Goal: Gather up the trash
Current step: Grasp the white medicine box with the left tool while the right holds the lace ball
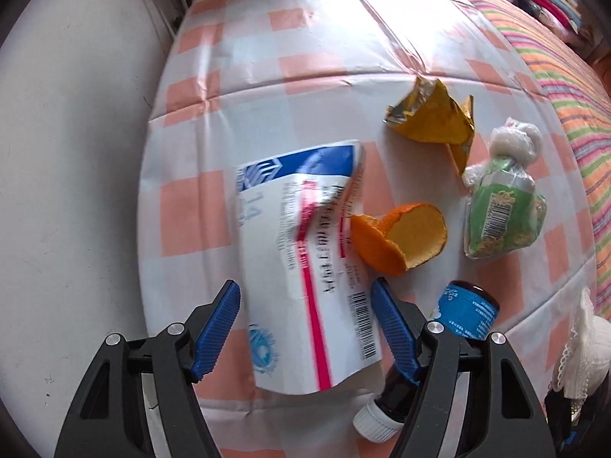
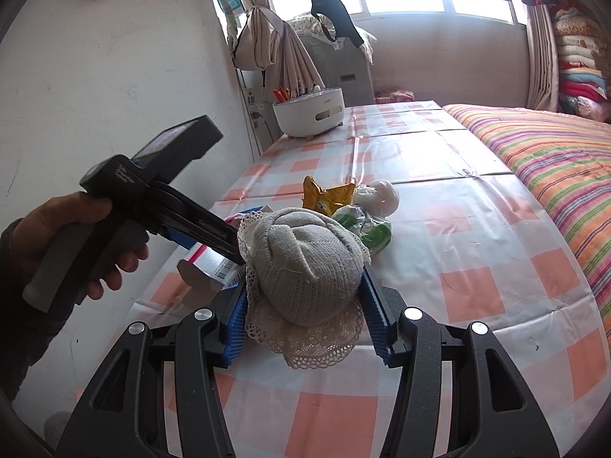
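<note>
we see our left gripper point(image 1: 305, 328) pointing straight down over the table point(image 1: 313, 38), which wears a glossy cloth of peach and white squares; its blue ribbed fingers point(image 1: 217, 328) stand apart with nothing pinched, straddling the lower half of a flat white paper medicine box with a blue band and a pink stripe point(image 1: 305, 267) that lies on the cloth. just right of that box sits a curled piece of orange peel point(image 1: 397, 238), overlapping the box's edge. beyond it lies a crumpled yellow foil wrapper point(image 1: 431, 118), and to the right a clear plastic bag holding green printed packaging, knotted white at the top point(image 1: 500, 206). a small dark glass bottle with a blue label and a white cap point(image 1: 458, 316) lies on its side by the right finger, partly hidden behind it. our right gripper point(image 2: 303, 297) is angled down along the table and clamps a balled grey knitted sock with a cream lace cuff point(image 2: 305, 267) between its blue pads, the lace spilling below. in the right wrist view a hand point(image 2: 88, 244) holds the black body of the left gripper over the box. a white round container point(image 2: 309, 110) stands at the table's far end, and a striped bed point(image 2: 553, 160) runs along the right.
</note>
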Demonstrator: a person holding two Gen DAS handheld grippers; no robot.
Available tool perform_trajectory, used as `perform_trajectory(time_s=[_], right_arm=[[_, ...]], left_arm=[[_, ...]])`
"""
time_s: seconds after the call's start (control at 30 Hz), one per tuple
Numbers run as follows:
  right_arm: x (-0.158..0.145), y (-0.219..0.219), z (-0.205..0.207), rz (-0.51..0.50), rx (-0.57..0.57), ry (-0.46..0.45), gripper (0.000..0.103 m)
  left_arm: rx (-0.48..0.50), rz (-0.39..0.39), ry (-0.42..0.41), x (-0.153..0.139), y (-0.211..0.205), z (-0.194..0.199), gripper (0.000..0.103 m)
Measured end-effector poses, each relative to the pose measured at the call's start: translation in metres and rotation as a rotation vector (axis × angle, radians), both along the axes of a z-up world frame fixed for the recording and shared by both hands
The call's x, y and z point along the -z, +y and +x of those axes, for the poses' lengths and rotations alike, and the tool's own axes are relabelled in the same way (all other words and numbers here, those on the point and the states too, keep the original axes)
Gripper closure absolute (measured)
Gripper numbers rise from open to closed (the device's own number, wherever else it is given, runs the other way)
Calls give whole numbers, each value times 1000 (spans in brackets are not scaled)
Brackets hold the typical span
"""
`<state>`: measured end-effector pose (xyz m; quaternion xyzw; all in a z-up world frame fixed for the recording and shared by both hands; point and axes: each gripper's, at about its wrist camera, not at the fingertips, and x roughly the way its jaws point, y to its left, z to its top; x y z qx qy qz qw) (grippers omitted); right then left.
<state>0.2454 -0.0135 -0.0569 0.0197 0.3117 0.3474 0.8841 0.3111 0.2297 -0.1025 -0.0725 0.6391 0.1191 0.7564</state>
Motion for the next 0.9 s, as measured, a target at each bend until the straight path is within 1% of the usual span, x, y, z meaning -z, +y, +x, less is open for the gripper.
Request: perform_trajectory(time_s=[0.1, 0.33, 0.4, 0.5, 0.57, 0.6, 0.73, 0.77, 0.9], right_arm=[[0, -3, 1, 18, 0, 10, 52], [-2, -7, 2, 39, -2, 10, 52], [-3, -6, 2, 41, -2, 11, 52], [-3, -7, 0, 47, -1, 11, 52], [-4, -8, 0, 50, -1, 10, 52], [-4, -8, -1, 52, 1, 9, 52], [-7, -10, -2, 63, 4, -1, 52], [-7, -10, -3, 63, 5, -2, 52], [-10, -11, -6, 69, 8, -14, 52]], left_arm=[[6, 11, 2, 3, -2, 6, 33], [15, -3, 28, 20, -1, 16, 32], [18, -9, 1, 20, 3, 17, 32], [15, -11, -38, 19, 6, 19, 35], [11, -10, -64, 17, 9, 14, 40], [5, -8, -74, 17, 10, 13, 40], [-7, 42, -125, 11, 8, 0, 41], [-15, 46, -136, 7, 12, 0, 41], [-10, 65, -180, -5, 14, -24, 41]])
